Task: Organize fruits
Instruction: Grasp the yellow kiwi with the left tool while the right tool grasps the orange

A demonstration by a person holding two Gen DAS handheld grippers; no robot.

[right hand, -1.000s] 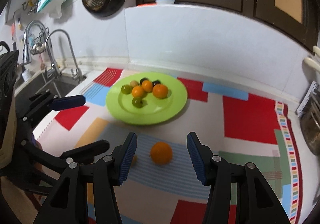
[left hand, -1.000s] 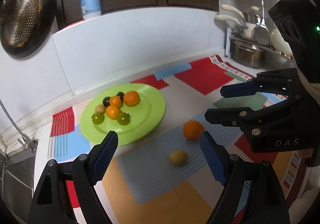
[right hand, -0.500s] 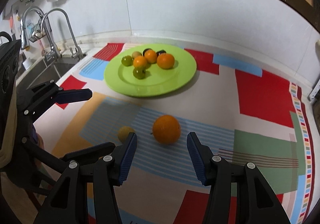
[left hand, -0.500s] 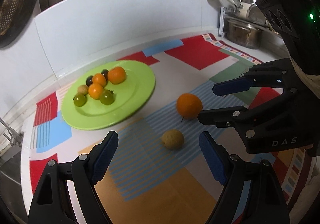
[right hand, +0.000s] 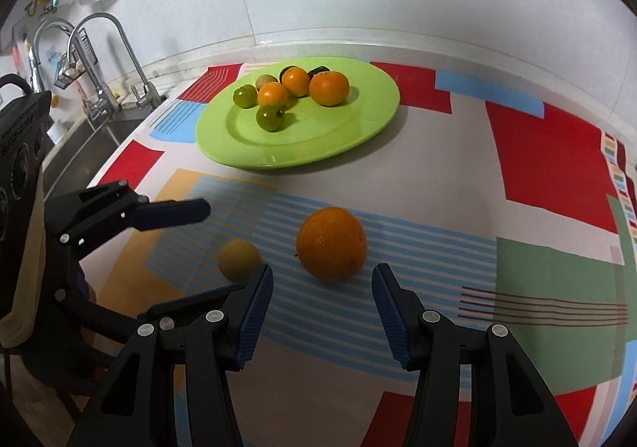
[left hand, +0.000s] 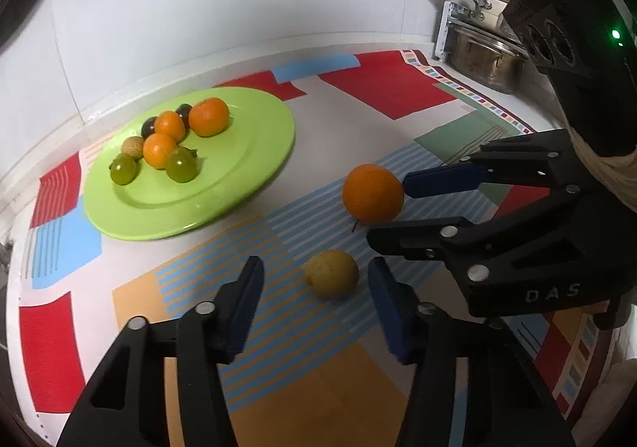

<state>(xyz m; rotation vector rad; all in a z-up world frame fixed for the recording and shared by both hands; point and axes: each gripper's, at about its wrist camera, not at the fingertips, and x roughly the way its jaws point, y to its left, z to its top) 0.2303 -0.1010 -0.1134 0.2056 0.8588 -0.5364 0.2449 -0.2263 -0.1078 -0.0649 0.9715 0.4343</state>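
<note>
Near the green plate (left hand: 254,168), the left gripper (left hand: 314,287) is closing around the yellow fruit (left hand: 331,274), untouched; the right gripper (right hand: 322,301), part open, frames the orange (right hand: 331,242). Centre each before squeezing.

Both grippers have been lowered toward the mat (left hand: 278,387); the left gripper (left hand: 316,289) is being closed around the yellow fruit (left hand: 331,274), untouched.
</note>
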